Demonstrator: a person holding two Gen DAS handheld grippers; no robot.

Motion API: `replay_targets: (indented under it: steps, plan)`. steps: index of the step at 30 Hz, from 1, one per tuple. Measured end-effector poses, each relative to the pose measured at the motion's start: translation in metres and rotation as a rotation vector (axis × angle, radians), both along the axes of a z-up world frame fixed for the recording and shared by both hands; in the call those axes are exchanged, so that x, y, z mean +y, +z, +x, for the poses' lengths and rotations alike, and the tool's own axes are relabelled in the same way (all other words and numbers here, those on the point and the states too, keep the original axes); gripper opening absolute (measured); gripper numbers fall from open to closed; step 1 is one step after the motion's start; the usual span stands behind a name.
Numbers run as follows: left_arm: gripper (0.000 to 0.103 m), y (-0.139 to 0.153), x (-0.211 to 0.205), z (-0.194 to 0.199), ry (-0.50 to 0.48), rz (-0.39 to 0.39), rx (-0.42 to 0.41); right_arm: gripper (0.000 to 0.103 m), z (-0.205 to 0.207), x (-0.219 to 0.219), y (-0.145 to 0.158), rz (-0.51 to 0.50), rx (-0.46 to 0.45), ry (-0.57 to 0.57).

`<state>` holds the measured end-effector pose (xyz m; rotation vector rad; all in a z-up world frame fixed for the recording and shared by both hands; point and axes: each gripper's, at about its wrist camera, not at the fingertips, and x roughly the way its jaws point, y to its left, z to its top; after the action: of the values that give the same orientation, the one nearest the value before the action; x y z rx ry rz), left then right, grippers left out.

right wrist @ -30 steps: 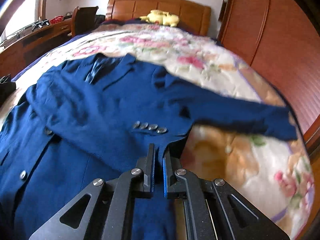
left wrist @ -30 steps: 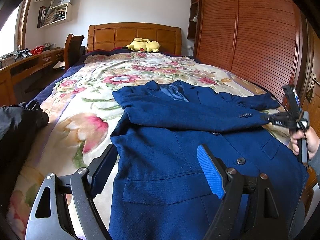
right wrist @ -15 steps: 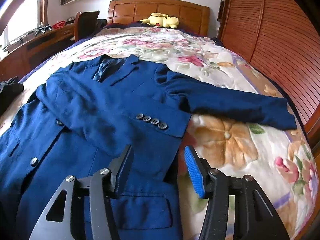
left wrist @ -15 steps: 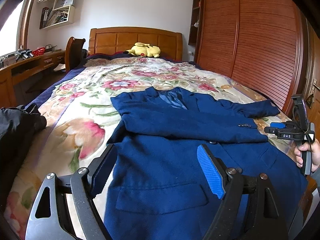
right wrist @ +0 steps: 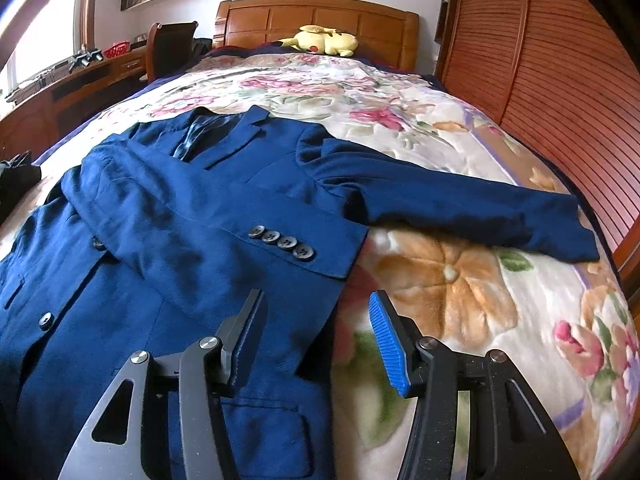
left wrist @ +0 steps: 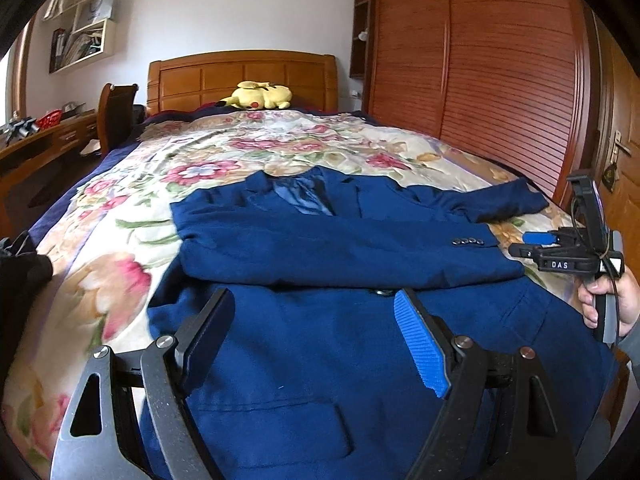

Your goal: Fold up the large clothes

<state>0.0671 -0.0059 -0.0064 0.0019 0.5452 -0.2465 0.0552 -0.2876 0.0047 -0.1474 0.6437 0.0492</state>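
Your navy jacket [left wrist: 340,320] lies front-up on the floral bedspread [left wrist: 120,280], collar toward the wooden headboard [left wrist: 240,76], hem toward you. One sleeve [right wrist: 208,224] is folded across the chest, its cuff with four buttons [right wrist: 282,240] ending at the jacket's right edge. The other sleeve [right wrist: 460,208] lies stretched out over the bedspread toward the slatted wardrobe doors [right wrist: 560,80].

Your left gripper [left wrist: 316,344] hovers over the lower front of the jacket, jaws wide apart, nothing between the pads; the cloth beneath lies flat. Your right gripper [right wrist: 316,340] sits at the jacket's right edge just below the buttoned cuff, jaws parted and empty. Its dark left finger [right wrist: 248,332] is over blue cloth, its blue-padded finger [right wrist: 388,348] over bare bedspread. In the left wrist view your right hand [left wrist: 608,300] holds that gripper at the right side of the bed.

A yellow plush toy [left wrist: 260,94] rests by the headboard. A dark garment [left wrist: 20,280] lies at the bed's left edge. A desk [right wrist: 60,92] and chair [right wrist: 168,48] stand to the left.
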Motion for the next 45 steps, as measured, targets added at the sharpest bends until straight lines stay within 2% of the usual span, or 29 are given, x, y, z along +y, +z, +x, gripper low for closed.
replay_targets:
  steps: [4,9,13,16,24,30,36,40,45]
  plan:
    - [0.083,-0.001,-0.016,0.009,-0.017,0.003,0.009,0.056,0.005,-0.012,0.001,0.006,-0.005,-0.013]
    - [0.083,-0.002,-0.033,0.015,-0.038,0.012,0.014,0.067,0.011,-0.036,0.005,0.006,-0.029,-0.051]
    - [0.083,-0.002,-0.043,0.02,-0.052,0.014,0.022,0.069,0.021,-0.063,0.008,-0.005,-0.018,-0.091]
    - [0.083,-0.002,-0.05,0.023,-0.061,0.022,0.023,0.068,0.03,-0.091,0.009,-0.027,-0.003,-0.145]
    - [0.083,-0.011,-0.062,0.03,-0.071,0.051,0.045,0.068,0.054,-0.173,0.026,0.049,-0.016,-0.328]
    - [0.083,-0.016,-0.067,0.031,-0.076,0.076,0.052,0.068,0.079,-0.213,0.029,0.08,-0.019,-0.436]
    - [0.083,-0.02,-0.069,0.033,-0.08,0.077,0.072,0.068,0.111,-0.248,0.019,0.128,-0.004,-0.535]
    - [0.083,-0.022,-0.068,0.036,-0.082,0.071,0.084,0.068,0.127,-0.266,0.002,0.129,0.06,-0.628]
    - [0.083,-0.024,-0.068,0.037,-0.089,0.066,0.095,0.068,0.143,-0.276,-0.013,0.179,0.062,-0.625]
